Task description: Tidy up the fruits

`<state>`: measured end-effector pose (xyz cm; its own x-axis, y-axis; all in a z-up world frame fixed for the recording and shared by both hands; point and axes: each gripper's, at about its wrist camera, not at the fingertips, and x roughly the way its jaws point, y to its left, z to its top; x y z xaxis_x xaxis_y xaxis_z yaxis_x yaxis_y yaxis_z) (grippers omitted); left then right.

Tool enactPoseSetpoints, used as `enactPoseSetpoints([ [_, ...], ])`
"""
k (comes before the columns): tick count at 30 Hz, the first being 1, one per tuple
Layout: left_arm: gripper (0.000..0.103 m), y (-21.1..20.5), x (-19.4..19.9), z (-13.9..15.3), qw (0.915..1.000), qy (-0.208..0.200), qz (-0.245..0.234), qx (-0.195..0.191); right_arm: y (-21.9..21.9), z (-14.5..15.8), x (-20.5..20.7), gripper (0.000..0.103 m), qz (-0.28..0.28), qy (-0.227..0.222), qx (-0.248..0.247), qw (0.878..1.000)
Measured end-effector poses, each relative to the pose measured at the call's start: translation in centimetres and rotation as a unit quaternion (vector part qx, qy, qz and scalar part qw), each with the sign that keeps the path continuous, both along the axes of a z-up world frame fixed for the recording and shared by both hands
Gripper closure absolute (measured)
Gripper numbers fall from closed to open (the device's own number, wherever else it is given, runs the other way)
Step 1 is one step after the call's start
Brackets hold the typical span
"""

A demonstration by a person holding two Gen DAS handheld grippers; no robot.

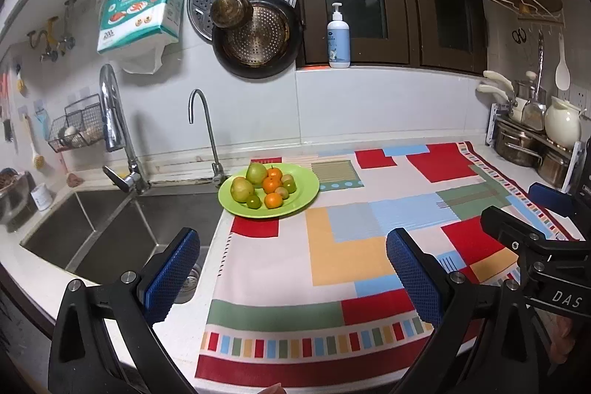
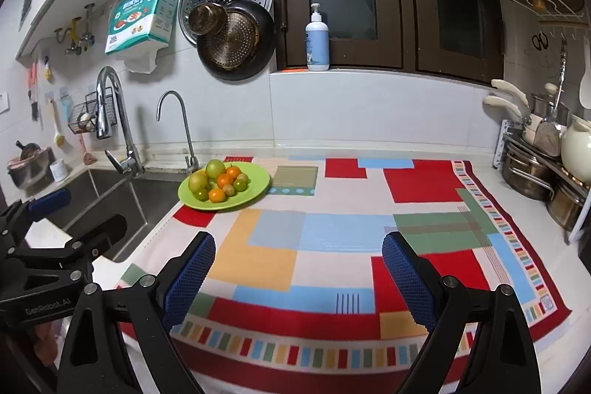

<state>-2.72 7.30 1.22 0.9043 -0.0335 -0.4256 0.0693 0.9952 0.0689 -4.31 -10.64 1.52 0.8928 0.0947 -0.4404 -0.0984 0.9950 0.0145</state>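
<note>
Green and orange round fruits (image 1: 265, 186) piled on lime-green plate (image 1: 303, 194) at patchwork cloth's (image 1: 332, 246) corner; left hand-held gripper (image 1: 291, 277) and right hand-held gripper (image 2: 298, 277) wide open, empty.

— What's on the green plate (image 1: 306, 189)?

— A heap of fruit: two big yellow-green pears (image 1: 242, 189), three oranges (image 1: 272, 184) and a few small green citrus (image 1: 253, 201), all touching.

— Where does it sit?

— At the worktop's back left, on the patterned cloth's (image 1: 343, 246) far left corner, just beside the sink (image 1: 110, 231).
</note>
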Motion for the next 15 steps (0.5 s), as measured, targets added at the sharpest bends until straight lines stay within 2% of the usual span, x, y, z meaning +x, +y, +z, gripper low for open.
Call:
enactPoseSetpoints([
  [15,0.0,-0.3,-2.8,0.3,1.0,-0.005,-0.001,-0.004,-0.4,0.0,-2.8,0.01,0.0,-0.003,0.003,1.0],
])
